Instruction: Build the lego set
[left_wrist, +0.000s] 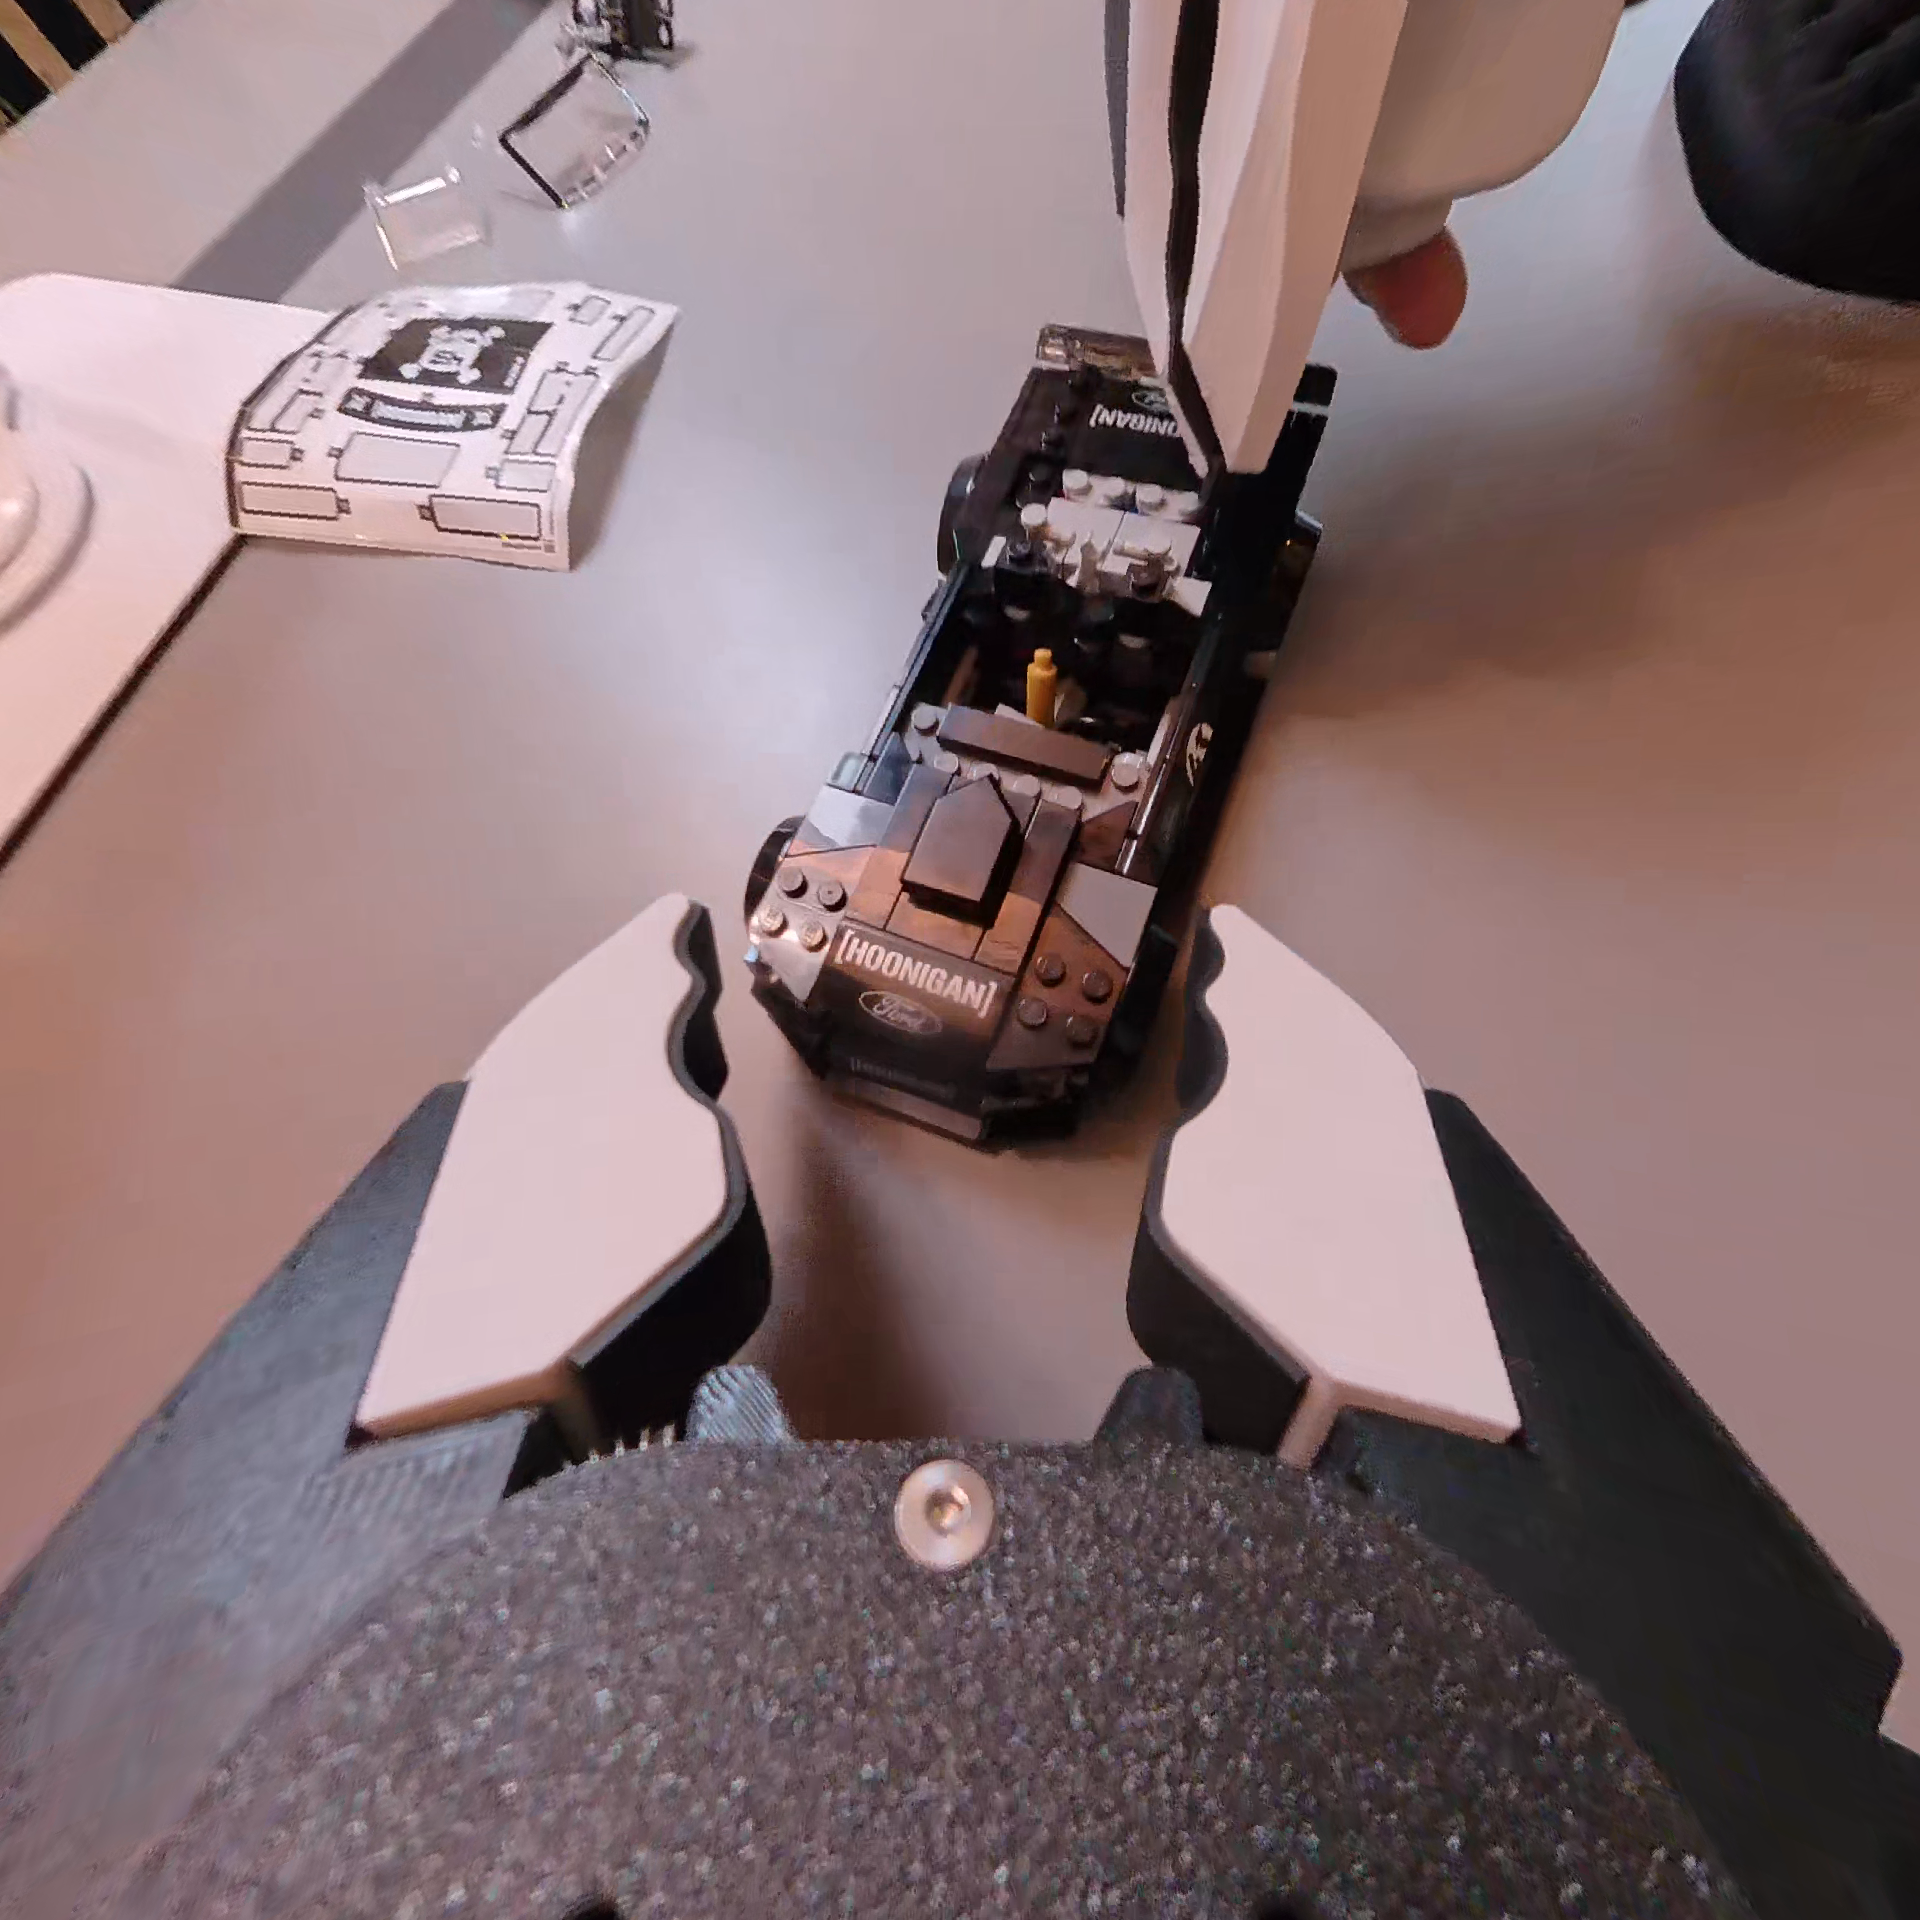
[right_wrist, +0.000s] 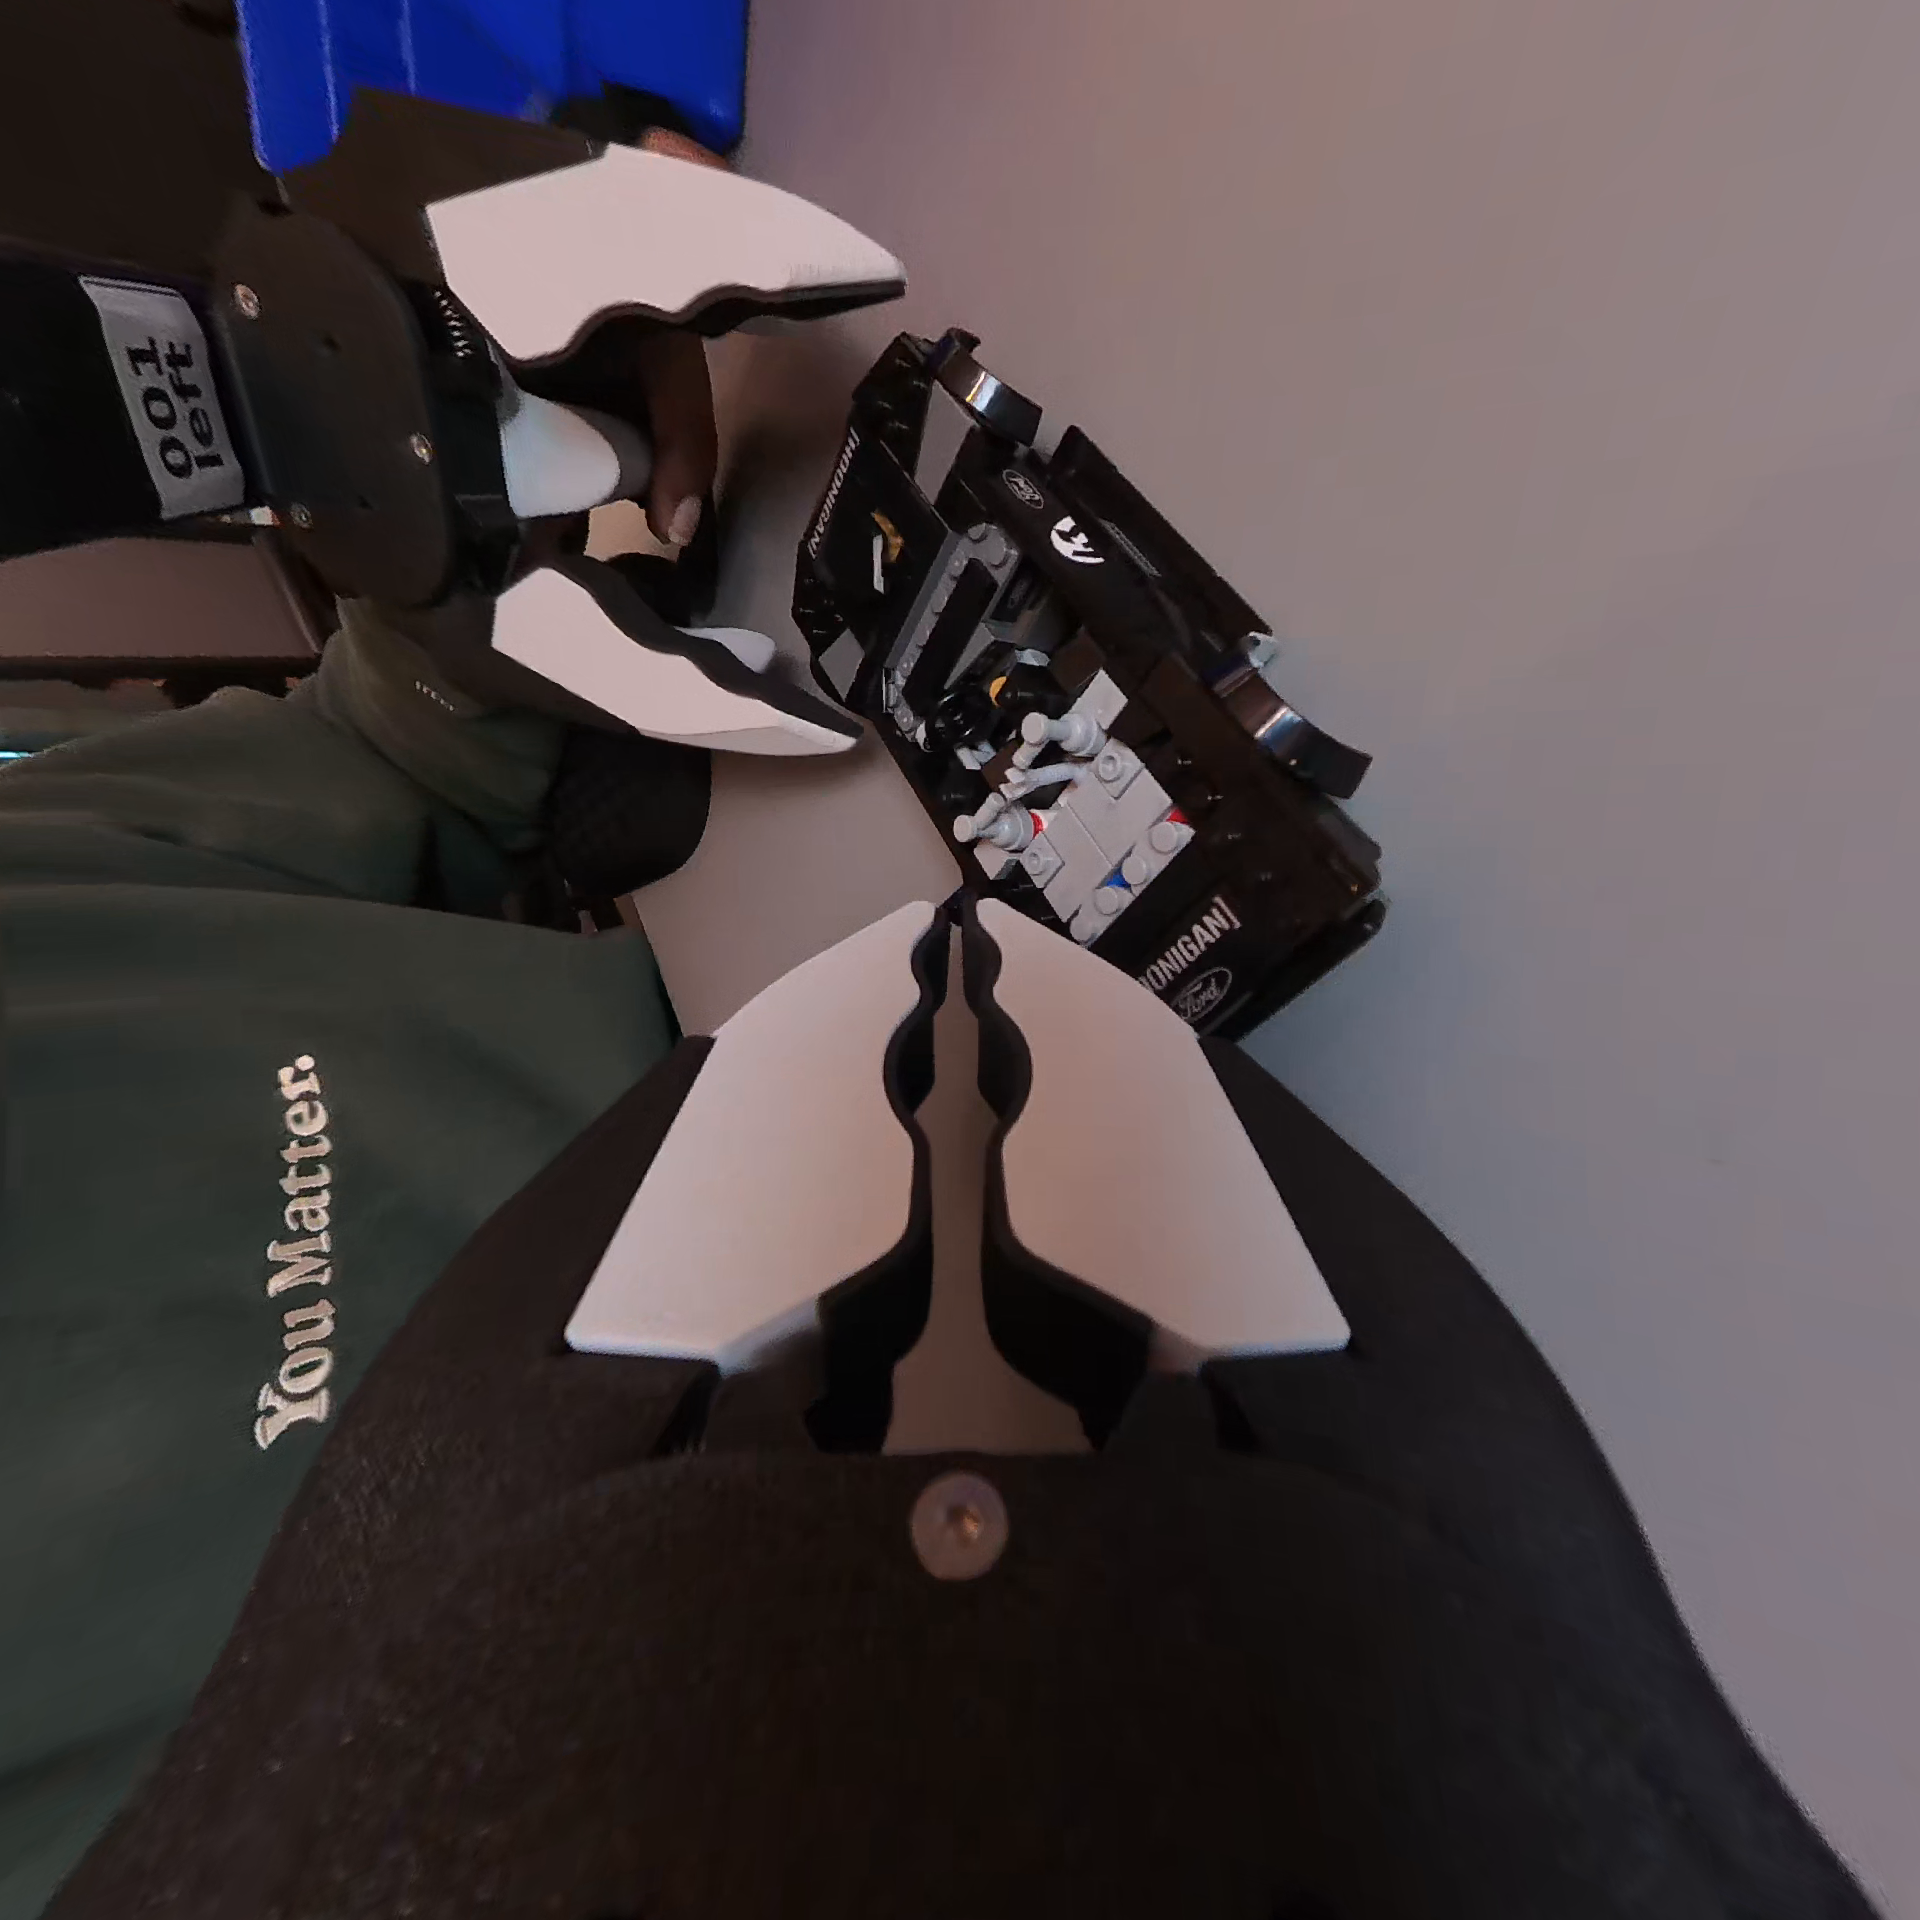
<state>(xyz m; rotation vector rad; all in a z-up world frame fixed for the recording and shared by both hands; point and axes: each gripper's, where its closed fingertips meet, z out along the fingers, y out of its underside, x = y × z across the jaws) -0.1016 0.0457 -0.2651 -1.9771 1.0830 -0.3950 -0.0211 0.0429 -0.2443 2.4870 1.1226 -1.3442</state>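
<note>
A black lego car (left_wrist: 1039, 790) stands on the grey table (left_wrist: 520, 831), nose toward my left gripper, roof off. Its cockpit holds a yellow piece (left_wrist: 1042, 675), and grey engine bricks (left_wrist: 1112, 530) sit behind it. My left gripper (left_wrist: 956, 920) is open, one finger on each side of the car's nose, not touching it. My right gripper (right_wrist: 956, 906) is shut, its tips at the edge of the grey engine bricks (right_wrist: 1081, 831) on the car (right_wrist: 1091, 644). It comes down from above in the left wrist view (left_wrist: 1210, 447). I cannot tell whether its tips hold anything.
A sticker sheet (left_wrist: 447, 416) lies to the left of the car, with clear windscreen pieces (left_wrist: 577, 135) behind it. A white board (left_wrist: 94, 644) covers the left table edge. A person in a green sweatshirt (right_wrist: 208, 1039) sits at the table's near edge. One gripper's finger ends stand about 9 centimeters off the other's.
</note>
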